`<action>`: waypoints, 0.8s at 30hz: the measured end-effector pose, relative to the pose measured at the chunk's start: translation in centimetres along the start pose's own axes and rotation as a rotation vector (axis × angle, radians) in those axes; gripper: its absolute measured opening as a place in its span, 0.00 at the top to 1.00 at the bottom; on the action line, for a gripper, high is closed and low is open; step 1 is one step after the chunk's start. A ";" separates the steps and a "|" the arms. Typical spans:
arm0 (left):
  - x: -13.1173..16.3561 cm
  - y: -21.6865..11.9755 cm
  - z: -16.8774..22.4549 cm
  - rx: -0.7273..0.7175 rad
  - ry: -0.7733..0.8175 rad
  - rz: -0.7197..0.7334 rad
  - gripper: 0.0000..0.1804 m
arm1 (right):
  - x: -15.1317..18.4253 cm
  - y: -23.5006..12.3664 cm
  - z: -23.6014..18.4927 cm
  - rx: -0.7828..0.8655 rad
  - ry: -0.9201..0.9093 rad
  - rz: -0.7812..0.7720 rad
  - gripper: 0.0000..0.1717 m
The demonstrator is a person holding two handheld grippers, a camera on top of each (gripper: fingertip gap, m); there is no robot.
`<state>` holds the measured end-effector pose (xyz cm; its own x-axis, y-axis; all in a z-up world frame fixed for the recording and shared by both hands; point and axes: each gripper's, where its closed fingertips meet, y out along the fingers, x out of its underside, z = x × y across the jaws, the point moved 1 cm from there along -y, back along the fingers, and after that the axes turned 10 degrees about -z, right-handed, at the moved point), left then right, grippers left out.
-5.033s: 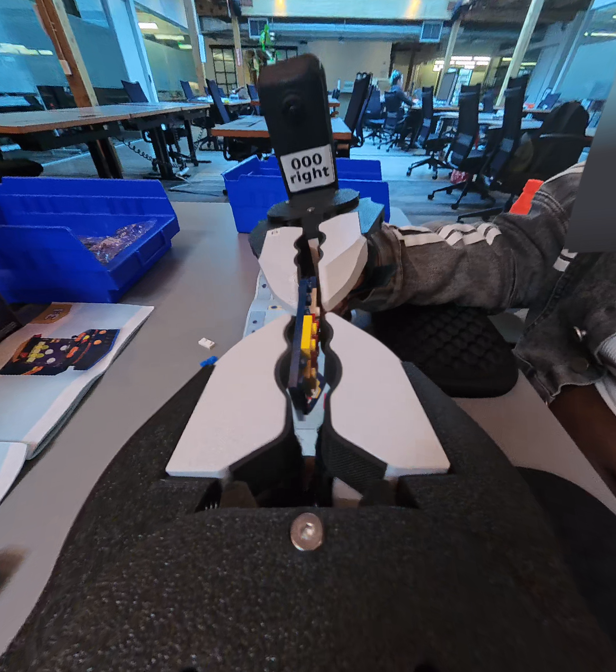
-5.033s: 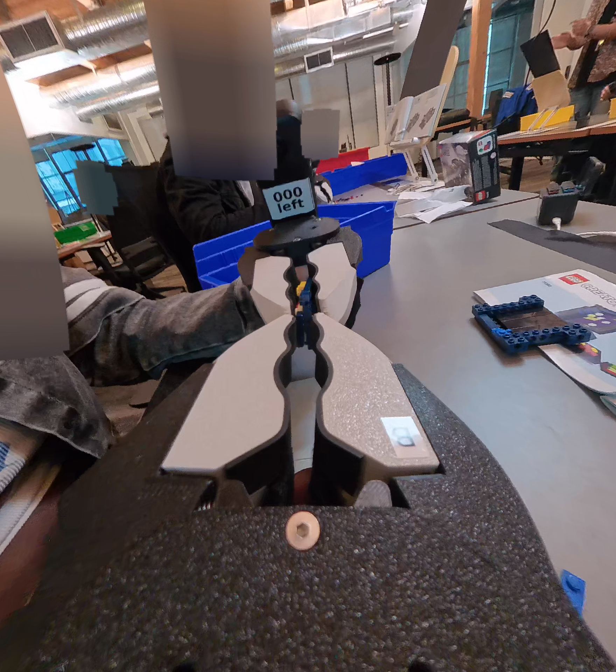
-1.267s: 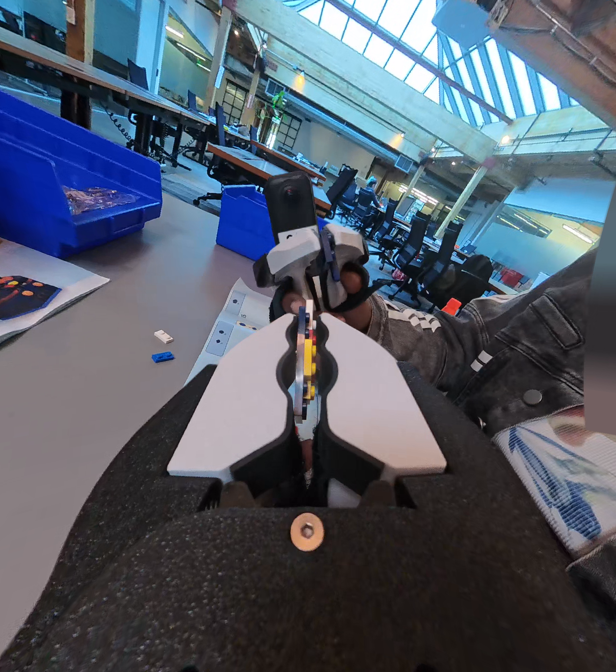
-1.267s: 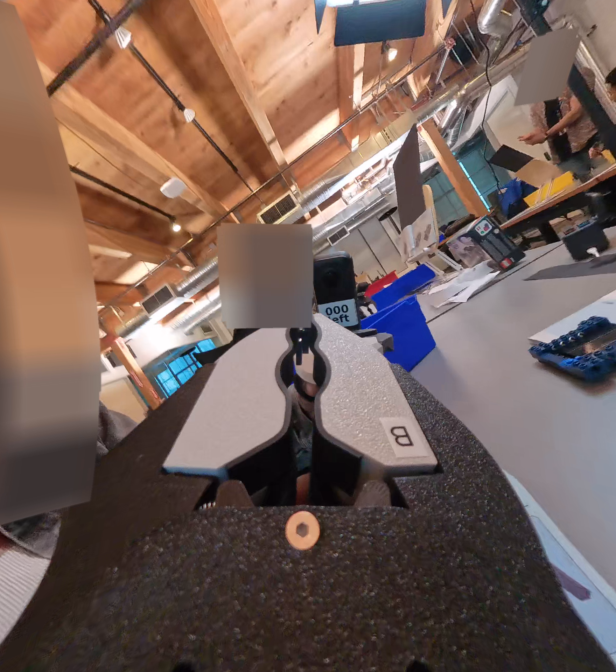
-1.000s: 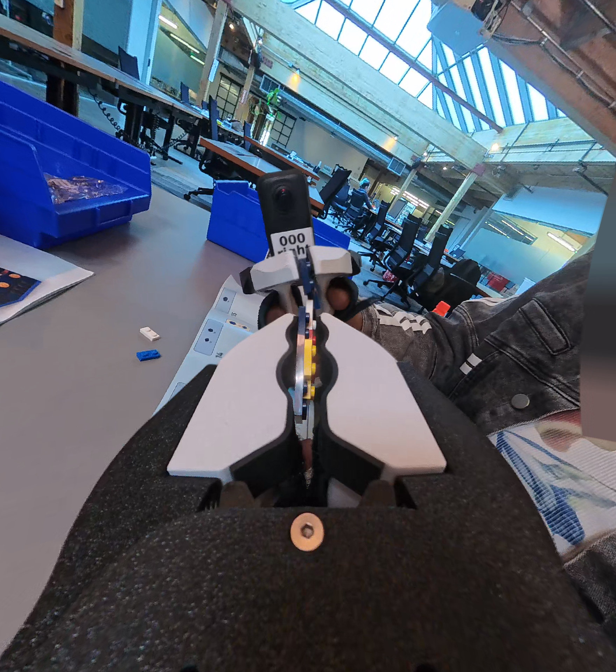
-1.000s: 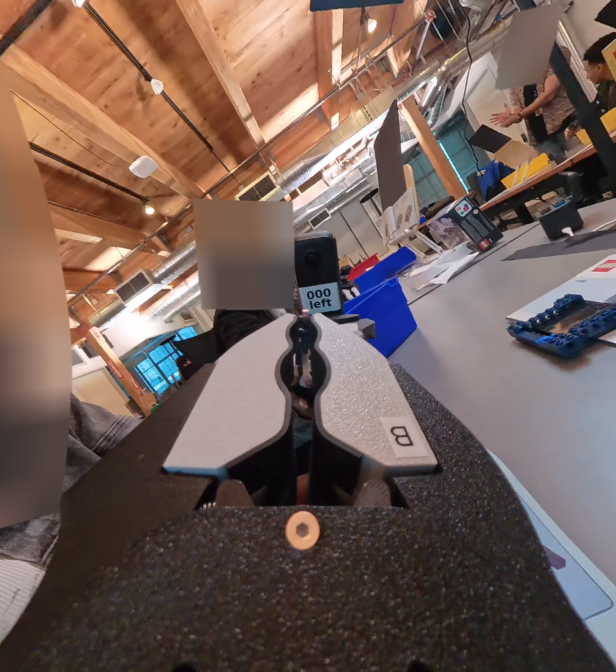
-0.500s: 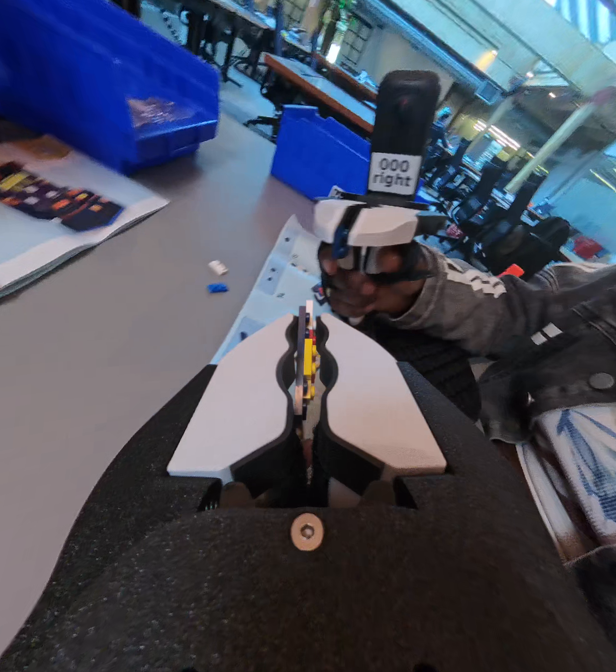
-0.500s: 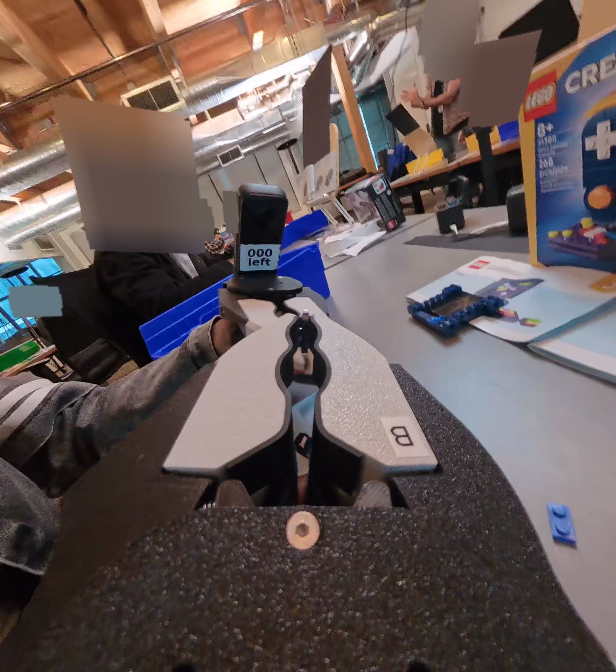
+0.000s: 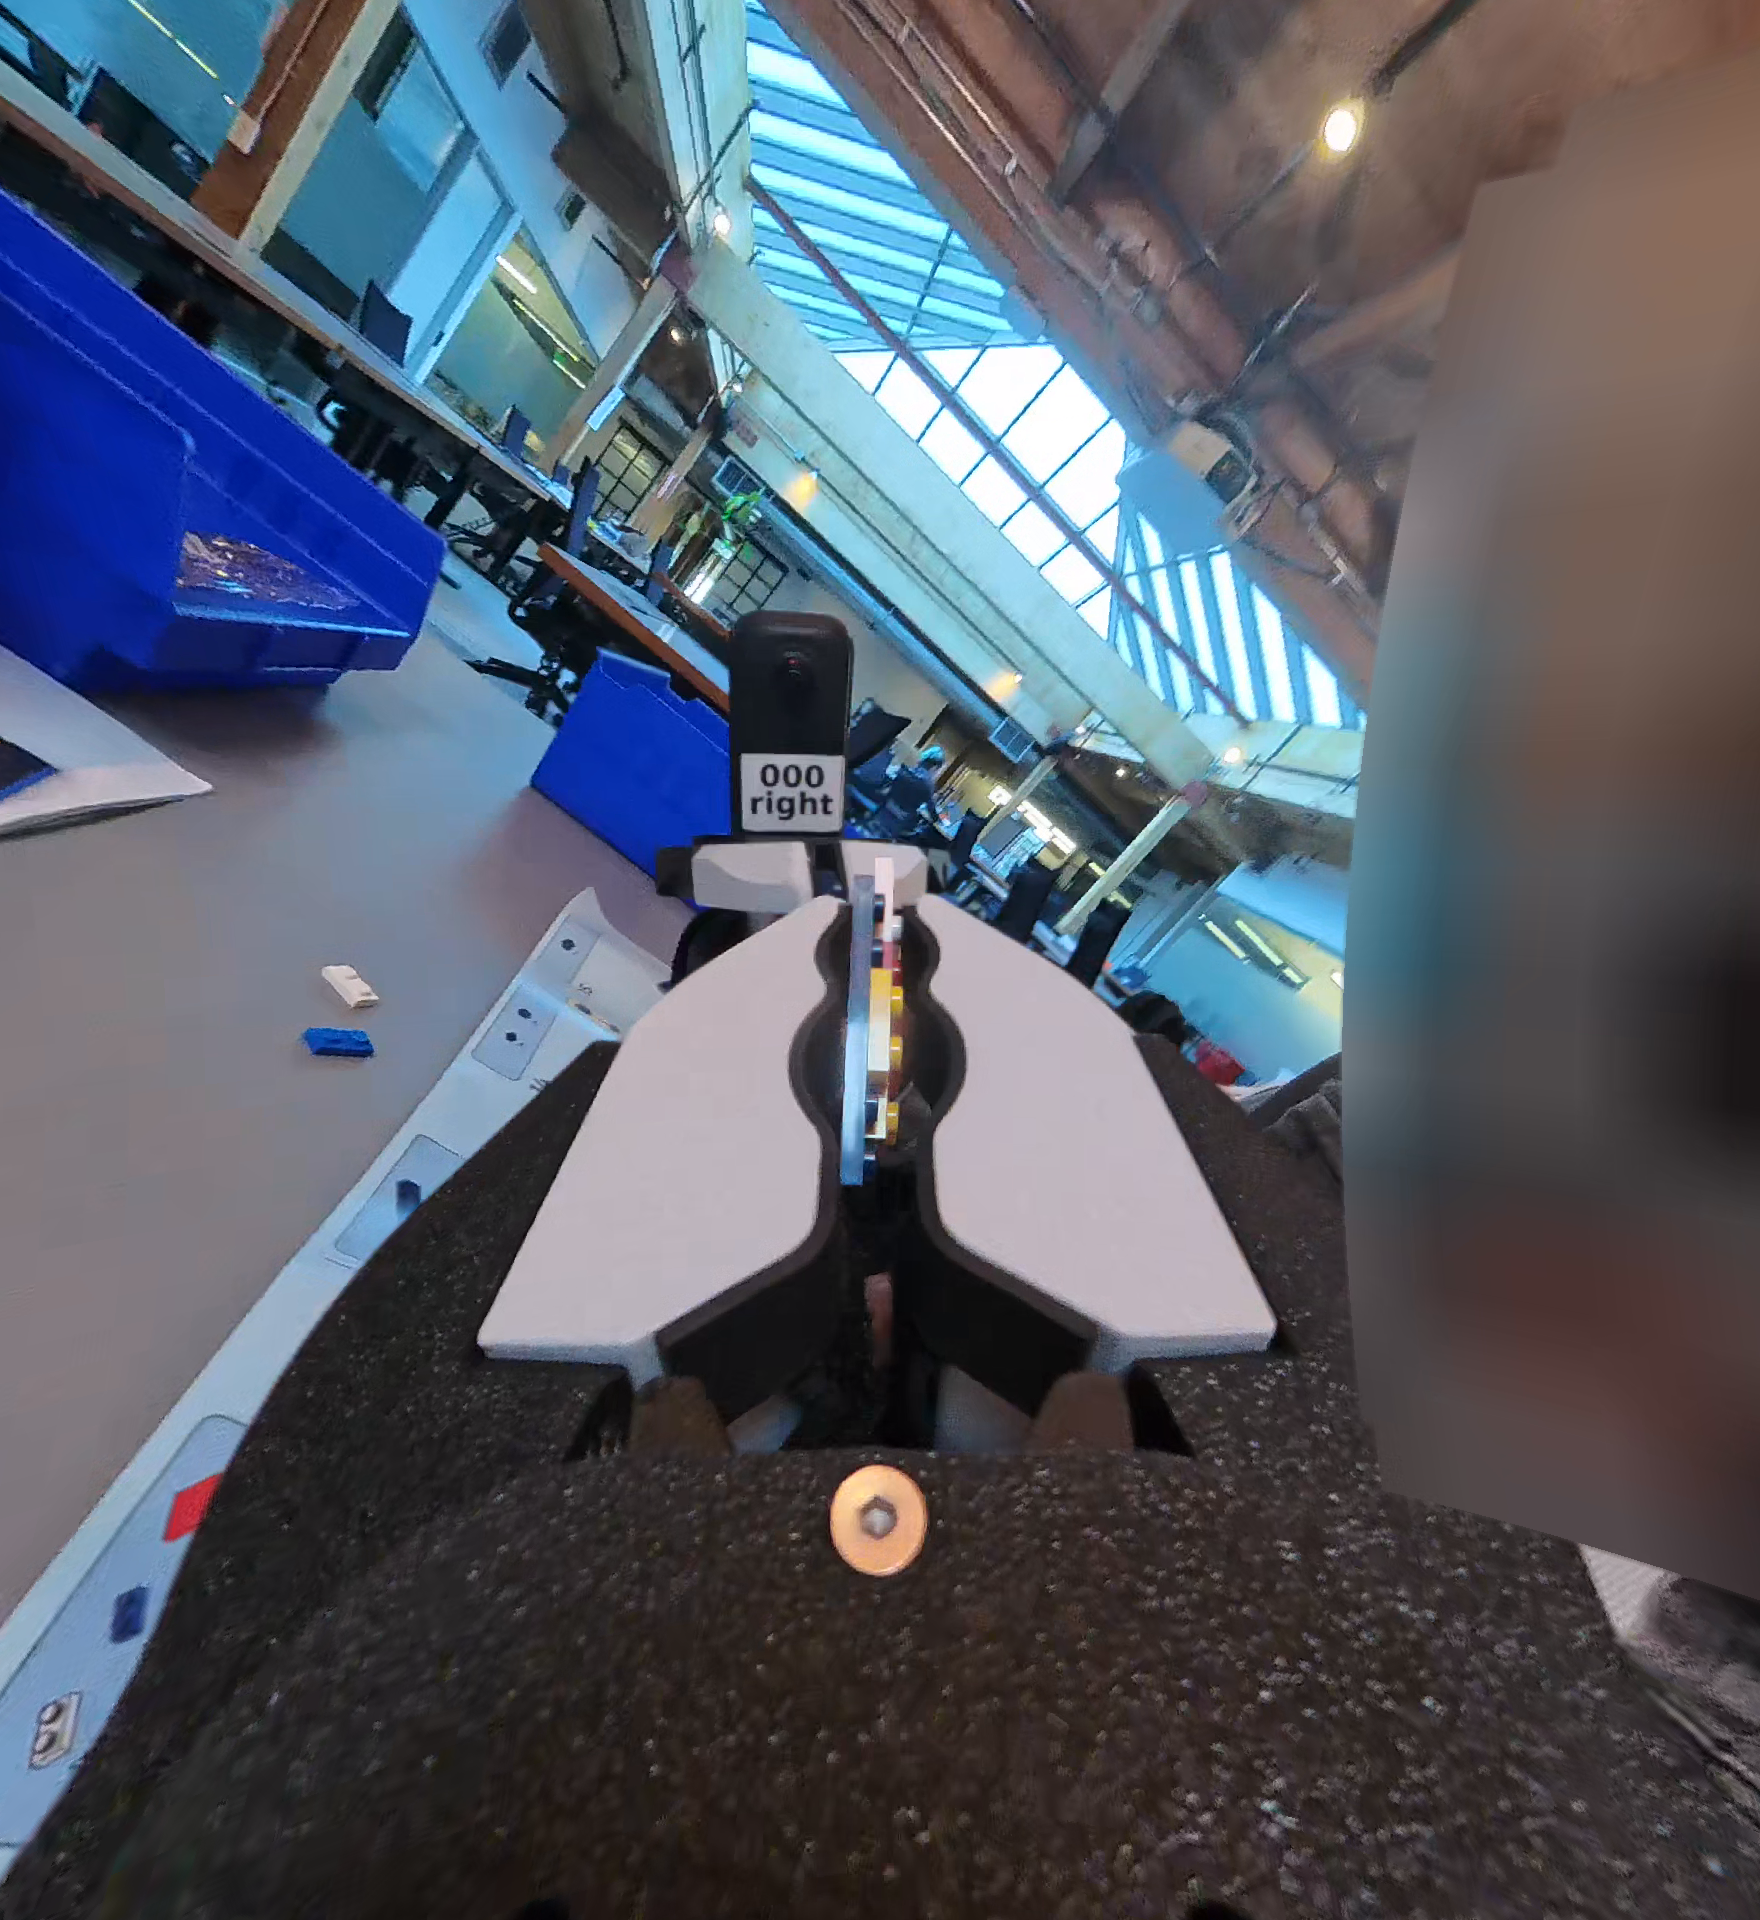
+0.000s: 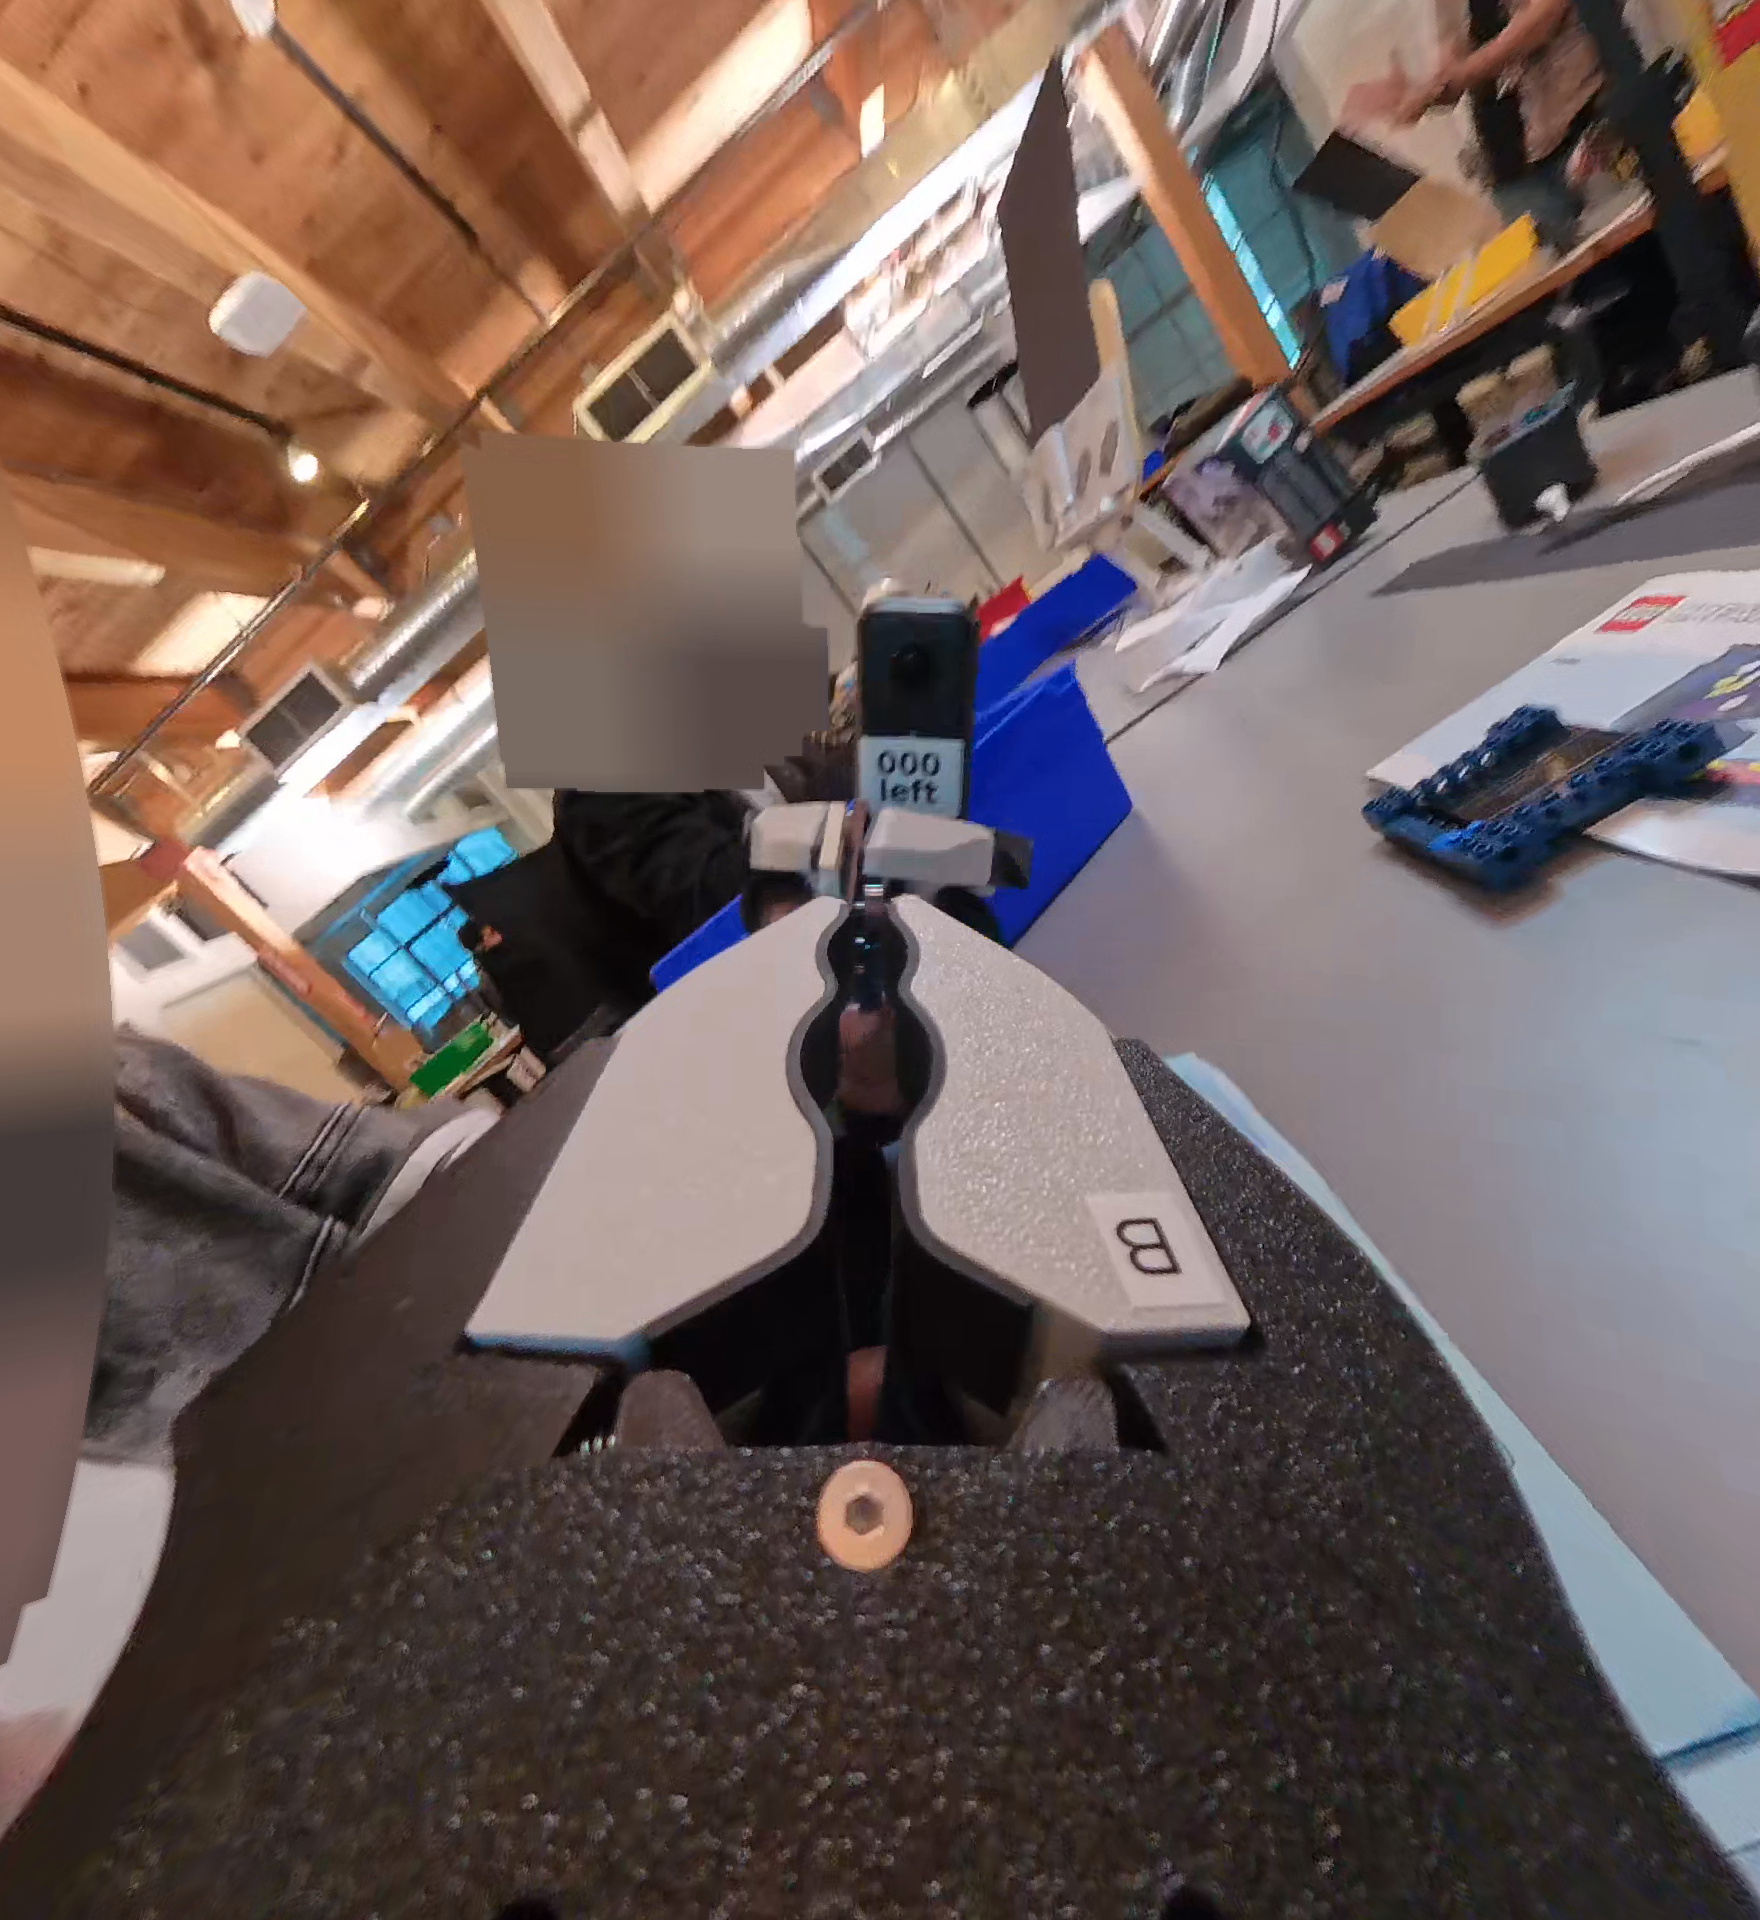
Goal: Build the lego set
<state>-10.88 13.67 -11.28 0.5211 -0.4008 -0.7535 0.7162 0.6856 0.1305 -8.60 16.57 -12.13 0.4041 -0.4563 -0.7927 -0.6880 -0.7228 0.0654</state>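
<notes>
Left wrist view, tool: the left gripper (image 9: 874, 914) is closed nearly all the way on a flat brick assembly (image 9: 868, 1049) held edge-on, a grey plate with yellow, red and white pieces on one face. Both fingers press its sides.
Left wrist view, opposite: the right gripper (image 9: 826, 878) faces it at frame centre, just beyond the assembly's far end. Whether they touch I cannot tell.
Left wrist view, containers: a blue bin (image 9: 128, 499) at upper left holds a clear bag (image 9: 252, 566) of pieces. A second blue bin (image 9: 637, 769) sits left of centre, contents hidden.
Left wrist view, loose: a white piece (image 9: 349, 987) and a blue plate (image 9: 338, 1041) lie on the grey table (image 9: 180, 1143) at left.
Right wrist view, tool: the right gripper (image 10: 868, 916) is all but shut. A thin piece (image 10: 863, 982) sits in the tips – dark blue, as far as it shows.
Right wrist view, opposite: the left gripper (image 10: 860, 844) at centre presents the assembly's edge just beyond those tips.
Right wrist view, containers: a blue bin (image 10: 1042, 790) right of centre – inside not visible.
Right wrist view, built so far: a dark blue frame (image 10: 1541, 779) lies apart on a booklet (image 10: 1686, 644) at right.
</notes>
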 end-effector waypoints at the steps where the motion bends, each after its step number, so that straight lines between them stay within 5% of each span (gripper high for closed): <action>1: 0.0 -0.1 -0.2 0.004 -0.018 0.004 0.96 | 0.3 0.1 -0.1 -0.019 0.014 -0.030 0.98; 10: 2.4 1.1 -0.4 0.022 -0.073 -0.159 0.96 | 2.3 0.2 0.2 -0.072 0.123 -0.192 0.97; 12: 2.1 1.1 -0.5 0.004 -0.061 -0.131 0.96 | 1.4 0.0 0.2 -0.073 0.129 -0.111 0.97; 17: -0.8 0.6 -0.1 -0.043 0.004 0.125 0.96 | -3.1 -1.7 -0.2 -0.067 0.128 0.423 0.98; 24: -1.4 0.9 0.2 -0.055 0.012 0.219 0.96 | -2.7 -0.9 -0.3 0.003 0.069 0.432 0.98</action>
<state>-10.88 14.69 -10.03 0.6555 -0.2323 -0.7186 0.5600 0.7879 0.2562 -8.92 18.28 -9.92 0.1178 -0.7504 -0.6504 -0.8047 -0.4559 0.3803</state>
